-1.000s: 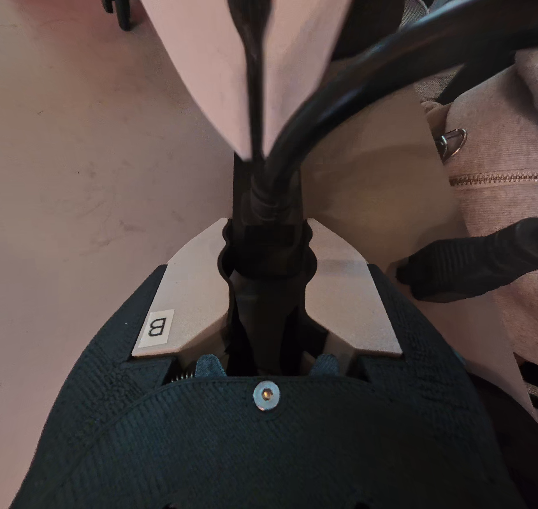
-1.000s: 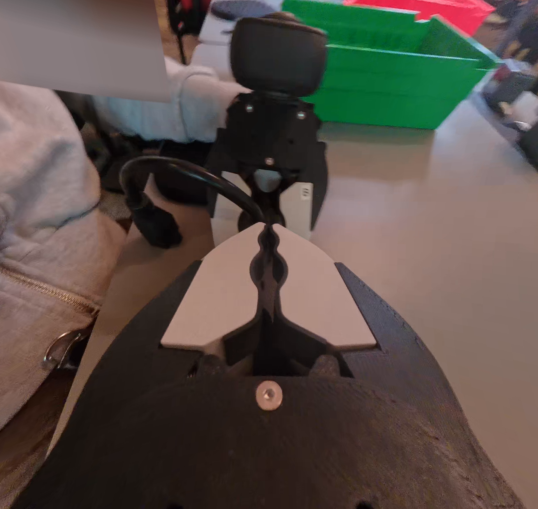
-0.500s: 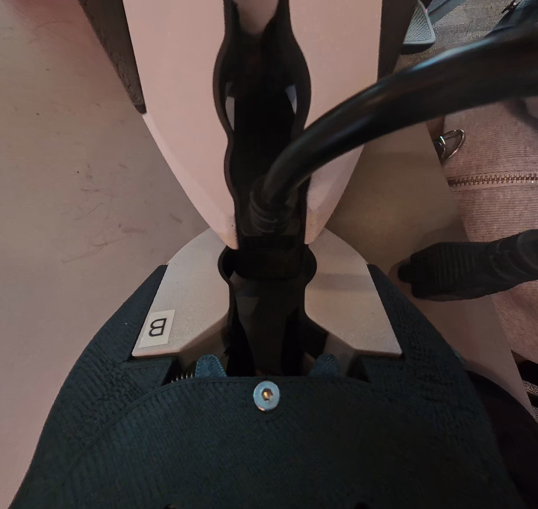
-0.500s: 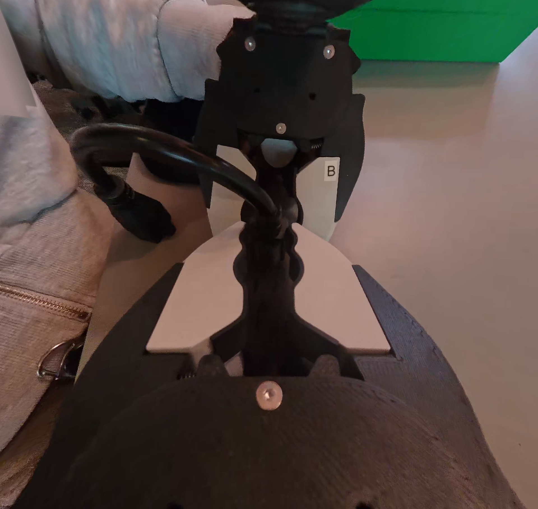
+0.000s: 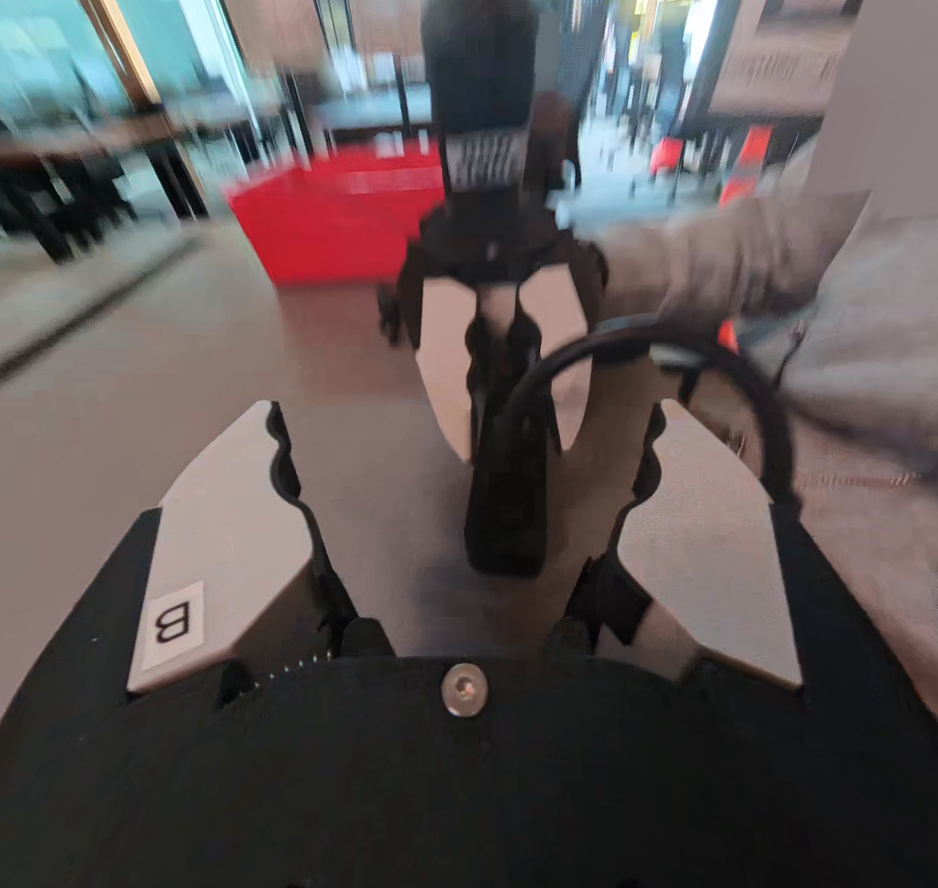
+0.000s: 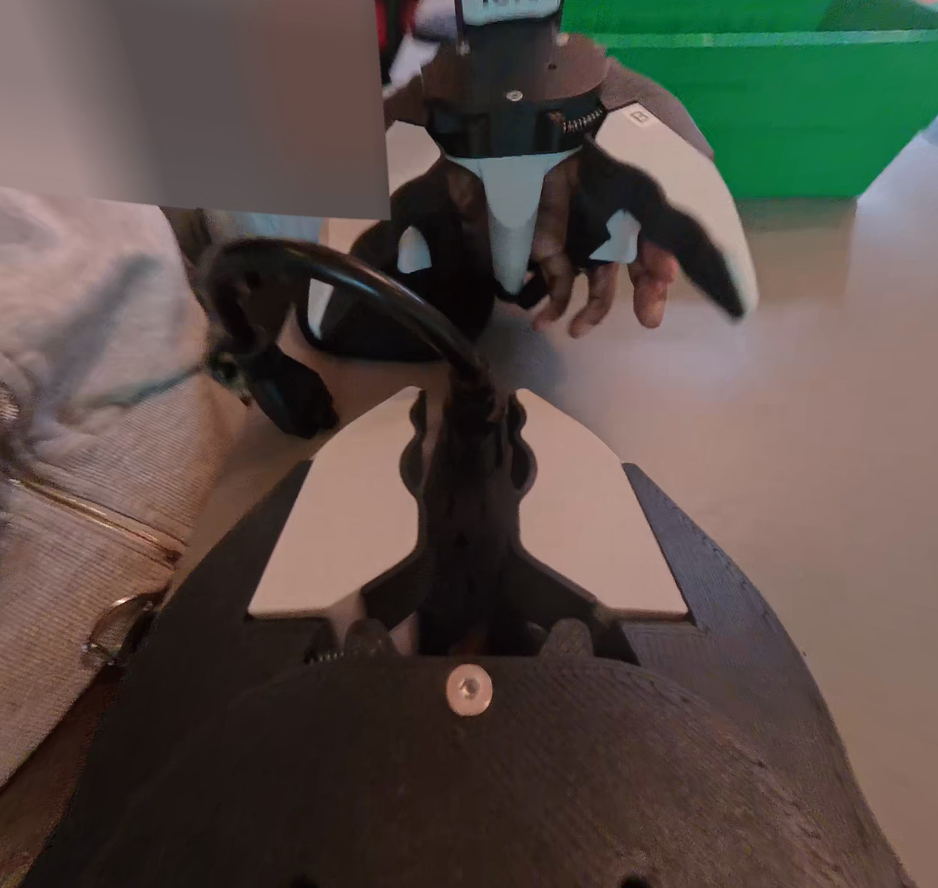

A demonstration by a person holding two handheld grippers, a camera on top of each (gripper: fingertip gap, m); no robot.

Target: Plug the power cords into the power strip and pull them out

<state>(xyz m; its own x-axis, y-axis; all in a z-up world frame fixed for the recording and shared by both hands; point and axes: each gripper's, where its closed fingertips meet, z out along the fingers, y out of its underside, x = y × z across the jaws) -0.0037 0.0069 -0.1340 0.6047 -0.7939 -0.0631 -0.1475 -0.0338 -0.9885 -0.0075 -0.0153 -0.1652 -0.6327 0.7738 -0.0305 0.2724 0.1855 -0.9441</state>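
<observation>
My right gripper (image 6: 467,399) is shut on a black plug (image 6: 467,483) just above the table. The plug's thick black cord (image 6: 386,290) arcs up and to the left, ending in another black connector (image 6: 289,396) near the table edge. In the left wrist view my left gripper (image 5: 467,409) is open wide and empty. Just ahead of it, the right gripper (image 5: 512,450) holds the plug (image 5: 507,508), and the cord (image 5: 583,345) loops off to the right. In the right wrist view the left gripper (image 6: 573,325) is open, with a hand on it. No power strip is in view.
A red bin (image 5: 330,224) stands on the grey table (image 5: 152,381) behind the grippers. A green bin (image 6: 761,102) stands at the back right in the right wrist view. A person's grey sleeve (image 5: 736,264) and hoodie (image 6: 76,406) are close by the cord. The grippers are tip to tip, or close to it.
My left gripper has opened, let go of the plug and drawn back from it. My right gripper, which had closed in over the plug, now holds it alone.
</observation>
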